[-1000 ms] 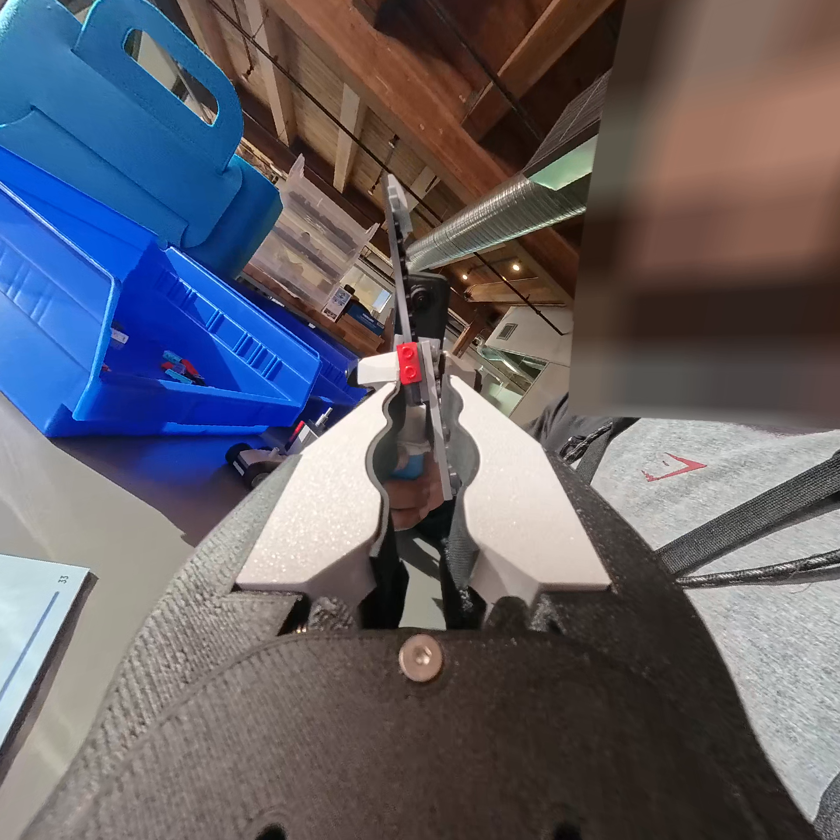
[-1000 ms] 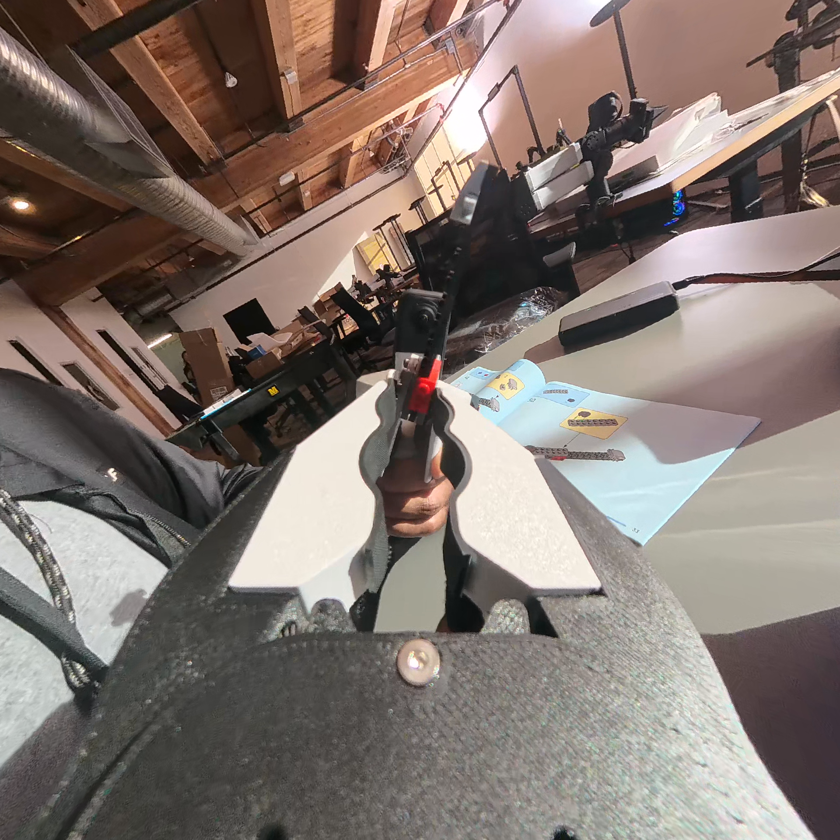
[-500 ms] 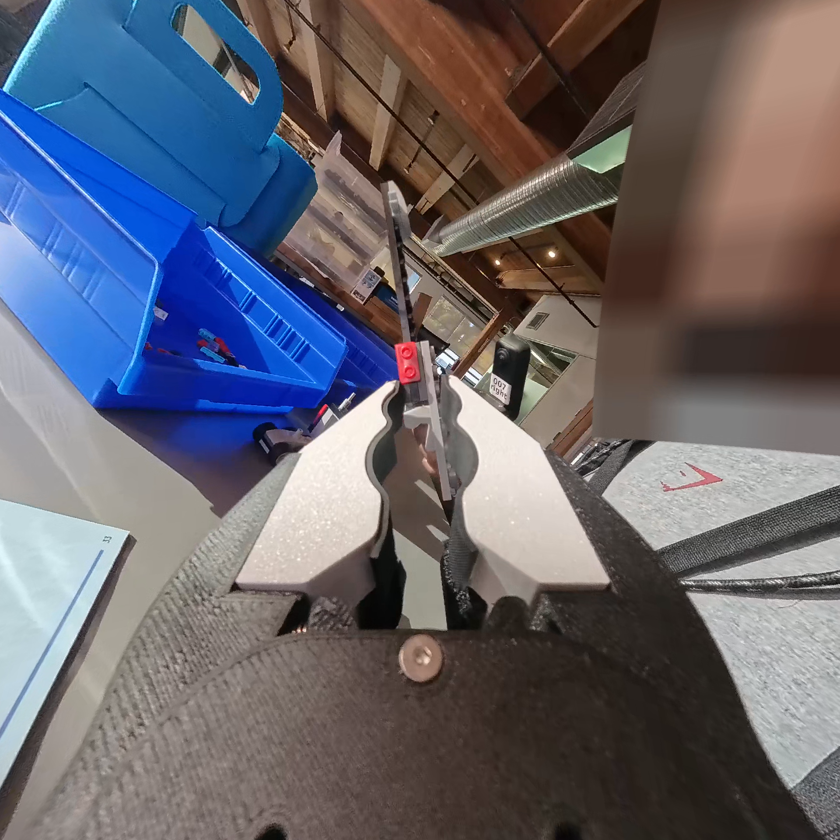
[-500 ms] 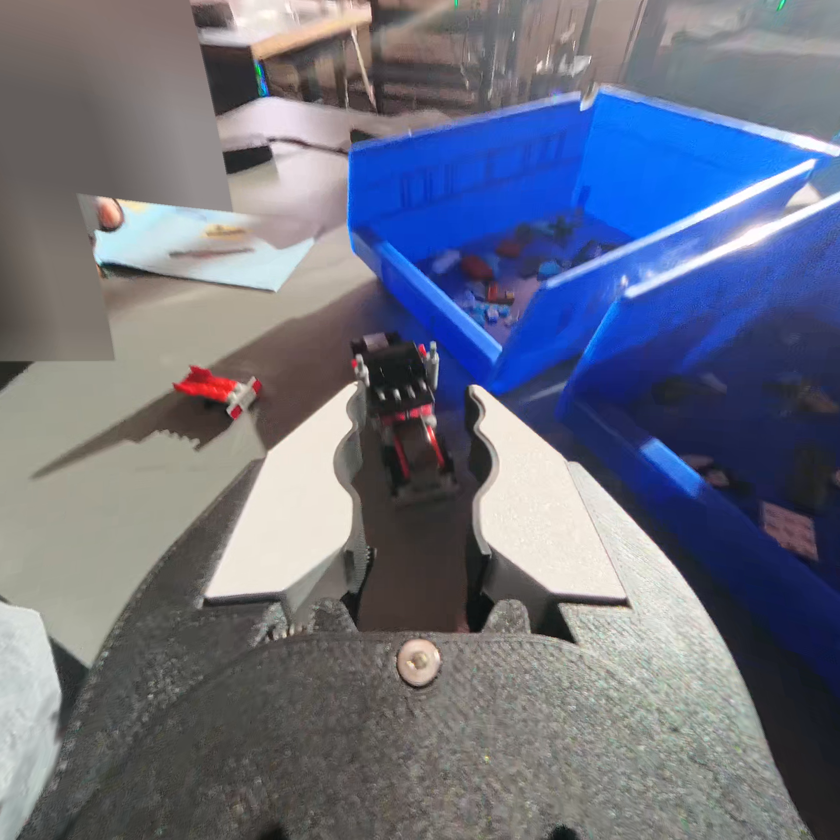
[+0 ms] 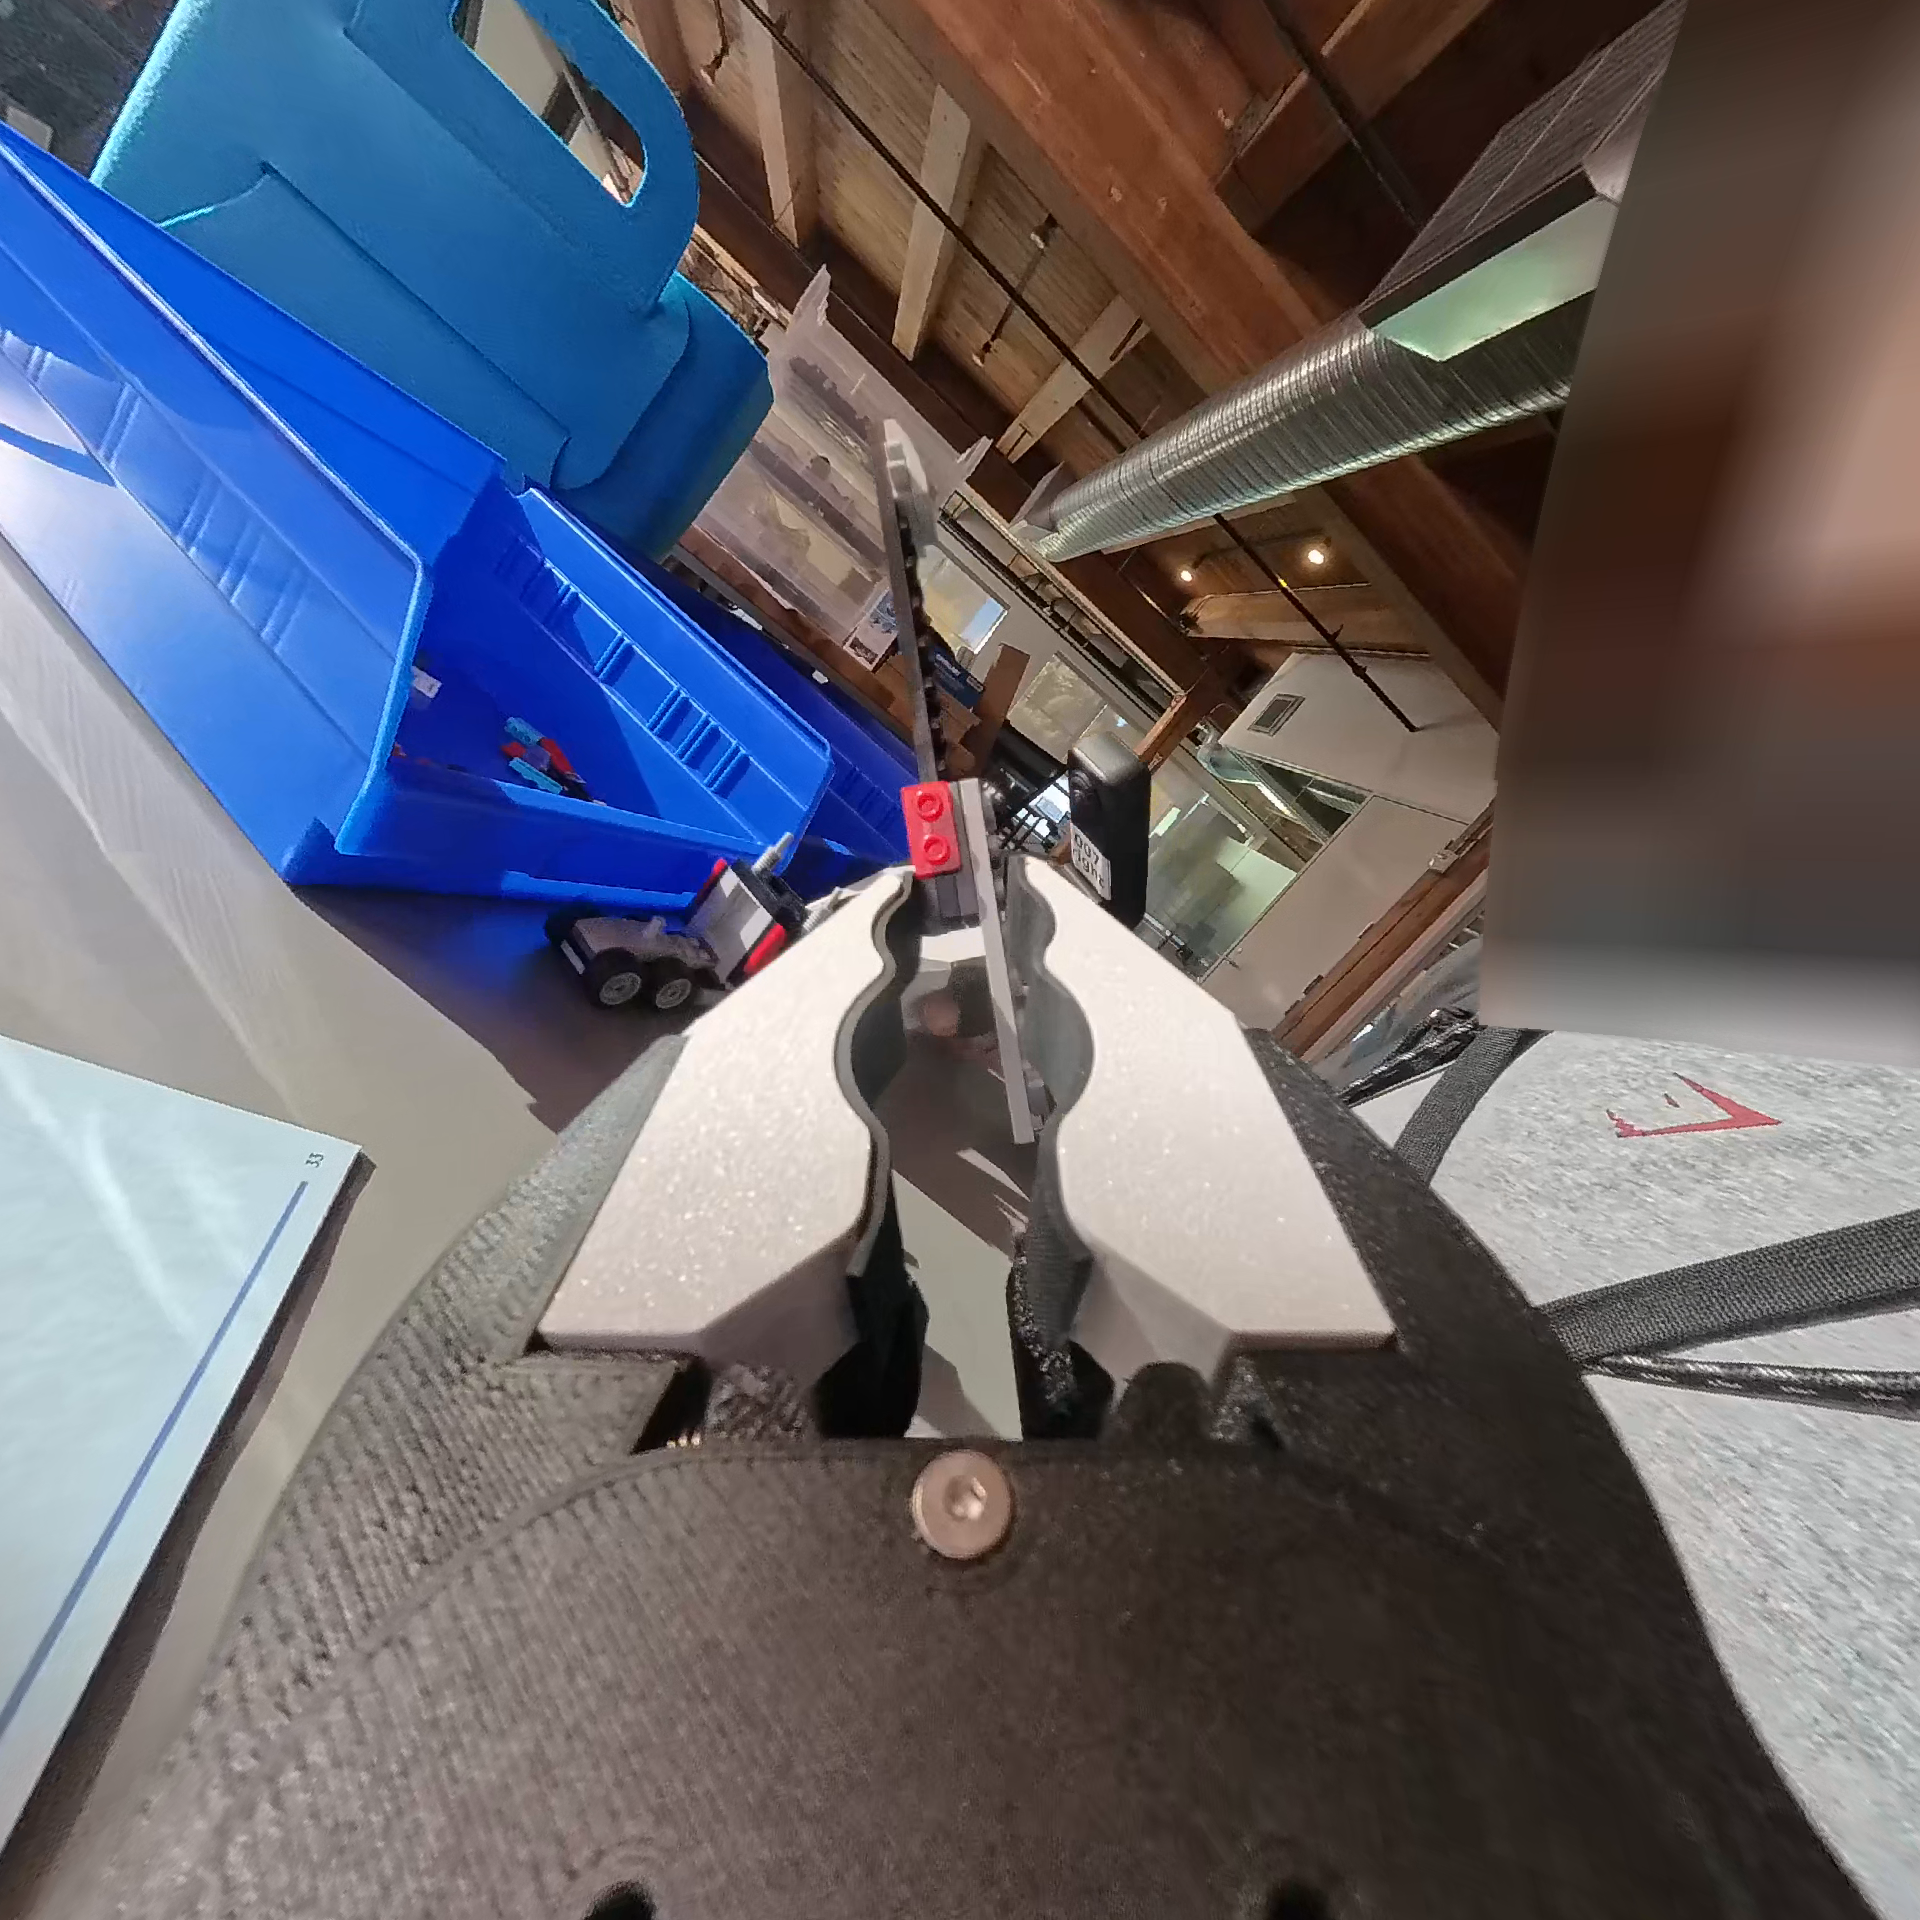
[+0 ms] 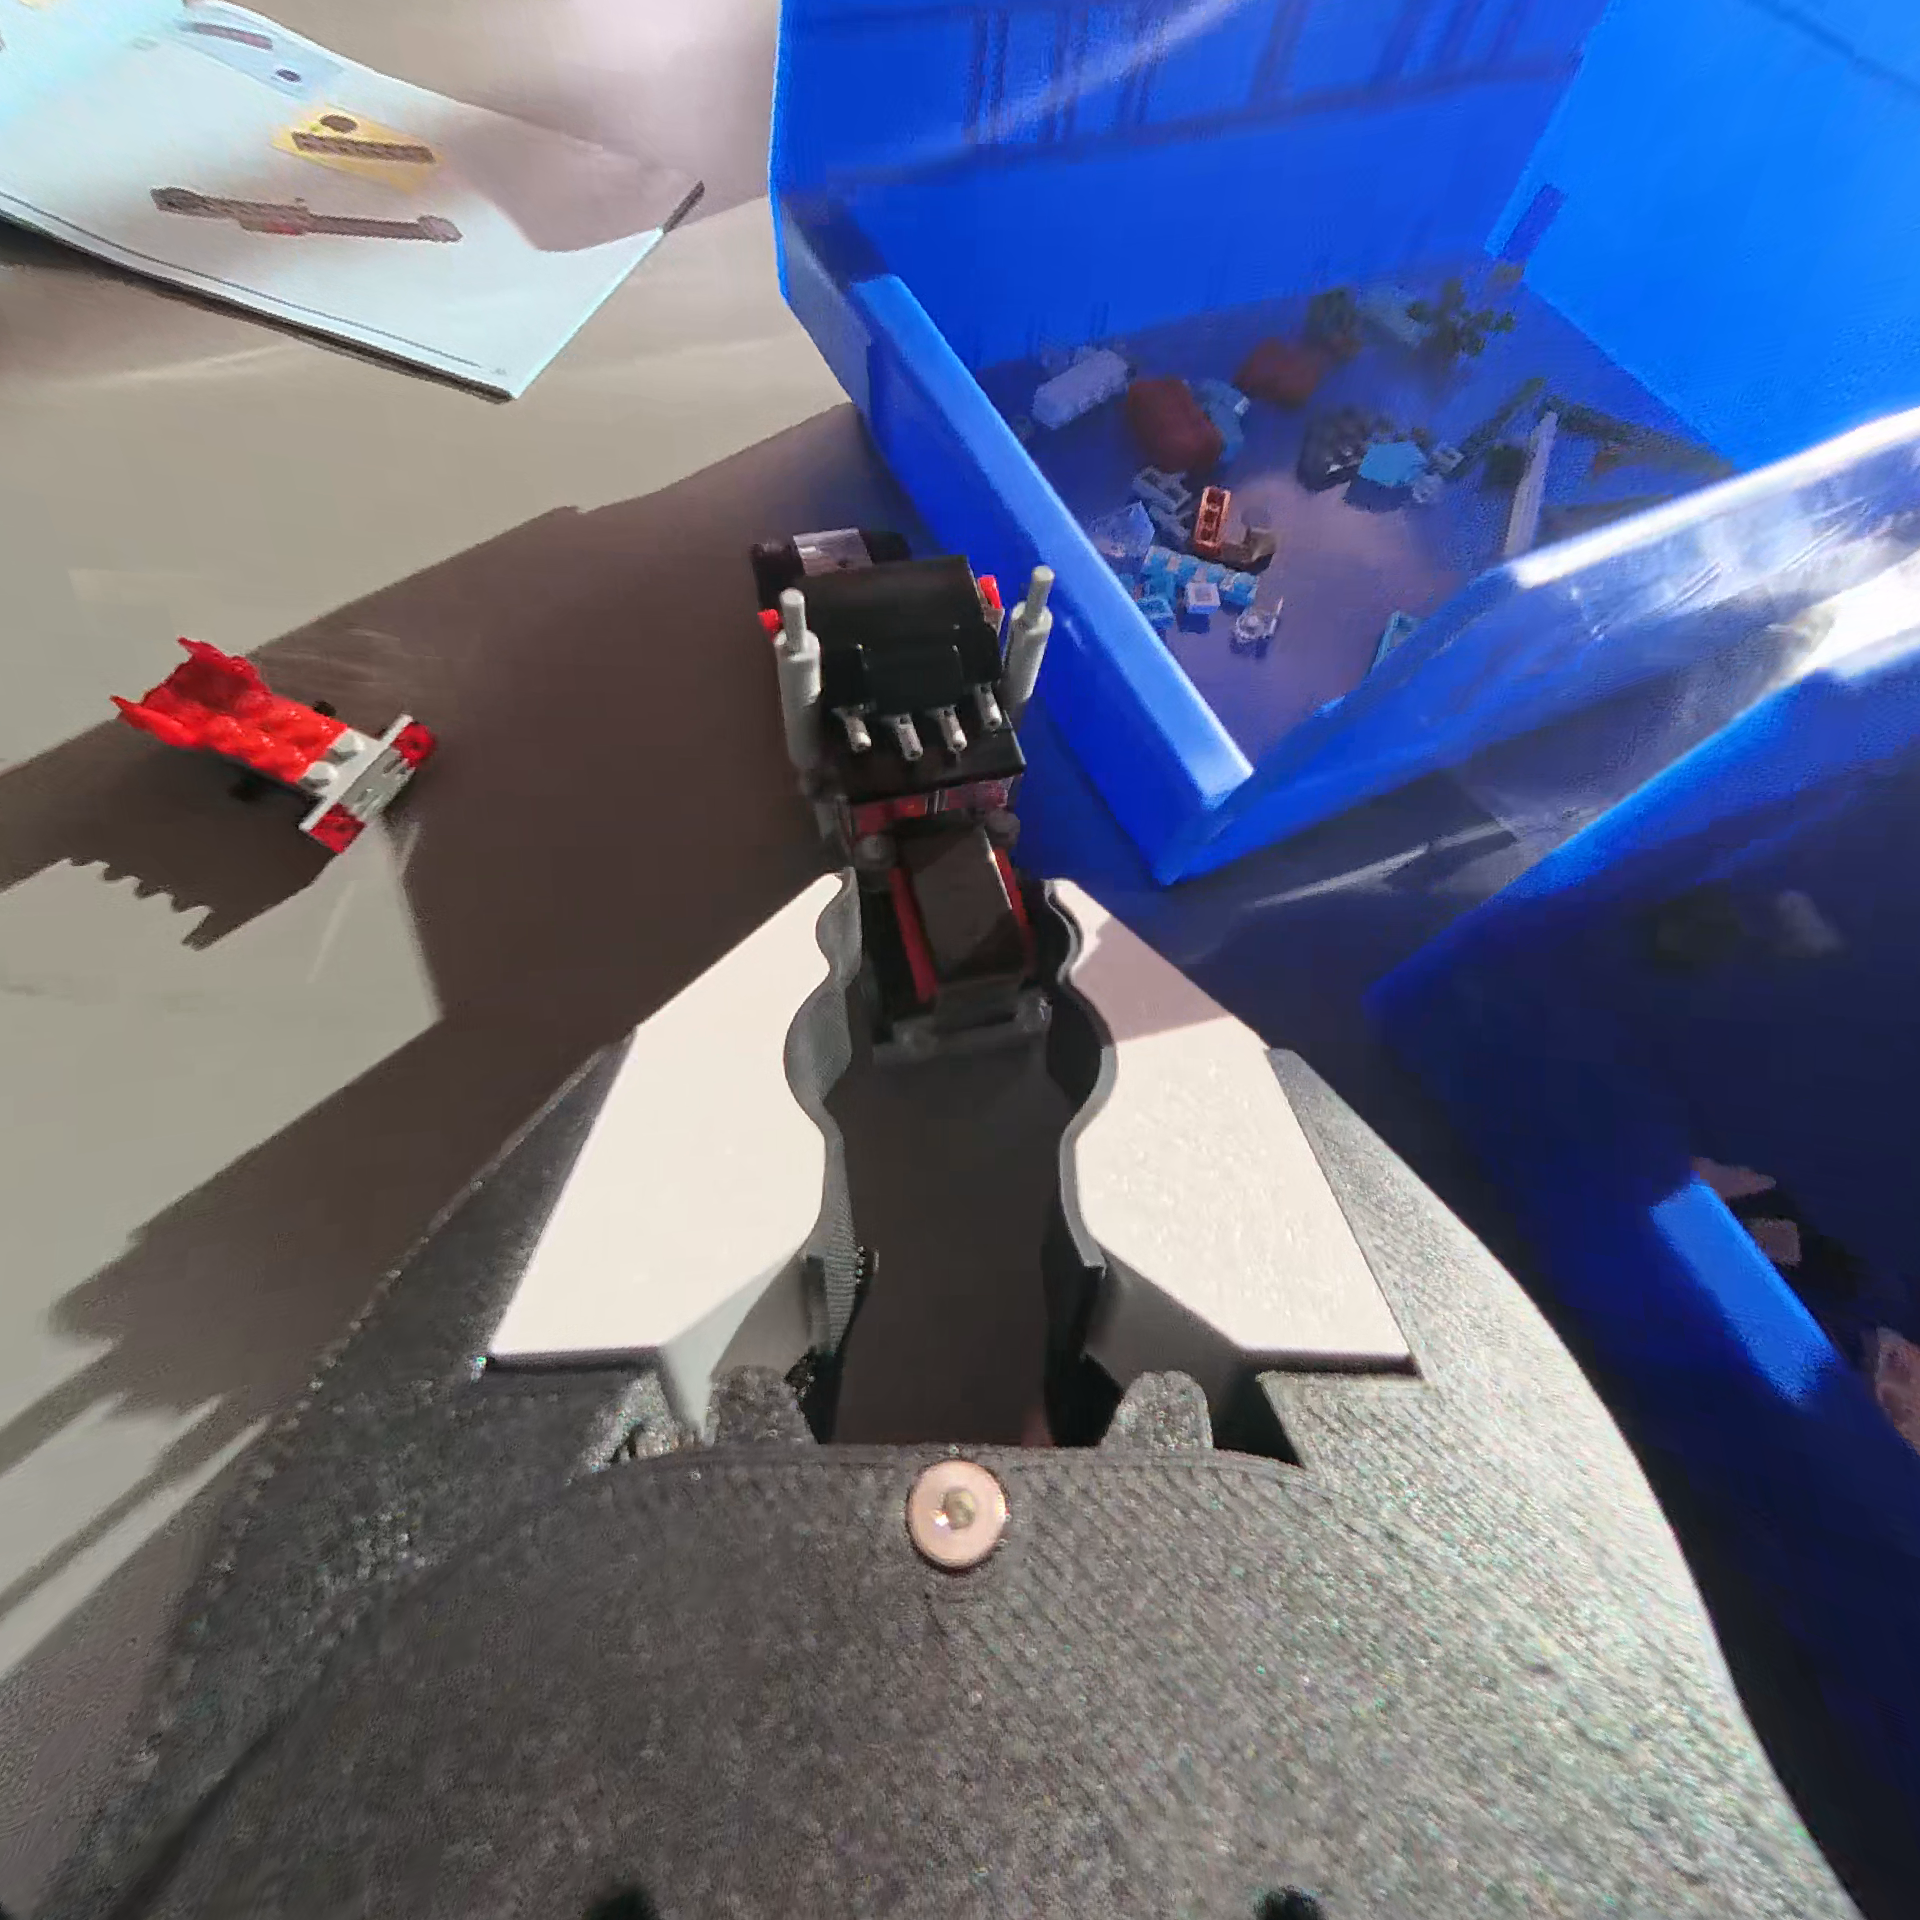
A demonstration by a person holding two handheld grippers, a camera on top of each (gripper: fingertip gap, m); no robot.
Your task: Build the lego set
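Two claws that met a second ago around one long grey-and-black lego beam with a red two-stud plate (image 5: pixel 940 831) are now apart: the left claw (image 5: pixel 961 883) keeps that beam pinched upright between its closed tips, raised off the table, while the right claw (image 6: pixel 945 935) has let go, swung down and now straddles the hood of the black-and-red lego truck (image 6: pixel 904 727) with its tips spread and, as far as shows, not yet clamped. That reads as a handover finished and a fetch begun, probably to join beam and truck. Room is tight on the right, where the blue plastic parts bin (image 6: pixel 1039 540) sits just beside the truck's cab. Leftward the grey table (image 6: pixel 208 457) lies open, with a small red-and-white lego piece (image 6: pixel 275 743) well apart and the pale-blue instruction booklet (image 6: pixel 312 208) at the far left.
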